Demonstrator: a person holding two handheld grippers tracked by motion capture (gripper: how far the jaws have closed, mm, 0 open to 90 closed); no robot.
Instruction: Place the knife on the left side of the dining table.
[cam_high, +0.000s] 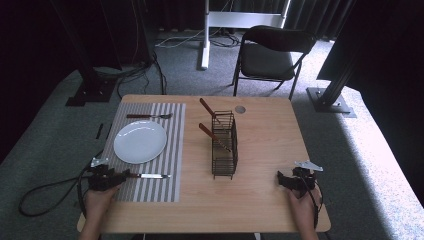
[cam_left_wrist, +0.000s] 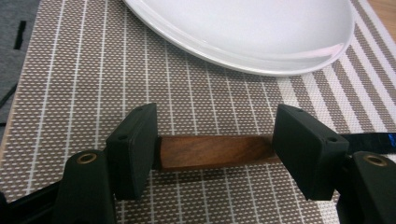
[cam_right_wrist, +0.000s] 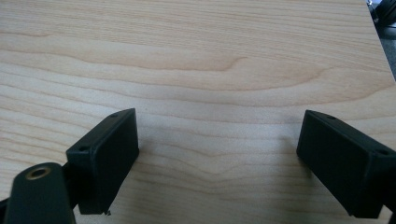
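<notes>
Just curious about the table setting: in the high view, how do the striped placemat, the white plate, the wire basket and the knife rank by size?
1. striped placemat
2. white plate
3. wire basket, though it stands upright, so comparing it with the flat plate is unsure
4. knife

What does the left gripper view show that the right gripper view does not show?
Left gripper view: a brown wooden knife handle lying between the open left gripper, on a brown-and-white striped placemat, with a round white plate behind it.
Right gripper view: bare light wooden table between the open right gripper.
Both: two black jaws spread apart.
</notes>
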